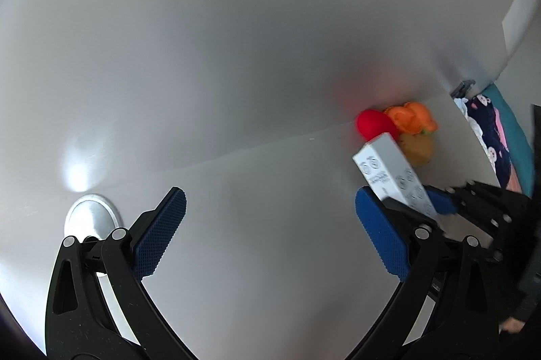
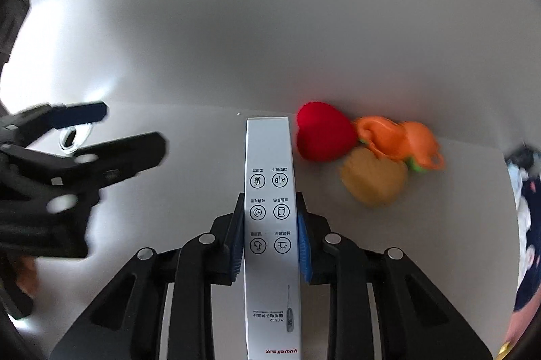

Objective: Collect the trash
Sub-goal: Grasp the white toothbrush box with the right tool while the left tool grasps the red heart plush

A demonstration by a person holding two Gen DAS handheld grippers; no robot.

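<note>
My right gripper (image 2: pixel 270 224) is shut on a long white thermometer box (image 2: pixel 270 224) with printed icons, held above the white table; the box also shows in the left wrist view (image 1: pixel 392 174), pinched by the right gripper (image 1: pixel 436 201). My left gripper (image 1: pixel 270 218) is open and empty over the table; it appears blurred at the left of the right wrist view (image 2: pixel 101 130). A red heart-shaped object (image 2: pixel 321 132), an orange toy (image 2: pixel 402 140) and a tan lump (image 2: pixel 372 177) lie together by the wall, past the box.
A round metal disc (image 1: pixel 89 214) is set in the table (image 1: pixel 253 241) by my left finger. A white wall (image 1: pixel 236 39) rises behind the table. Patterned dark fabric and teal cloth (image 1: pixel 493 137) lie past the table's right edge.
</note>
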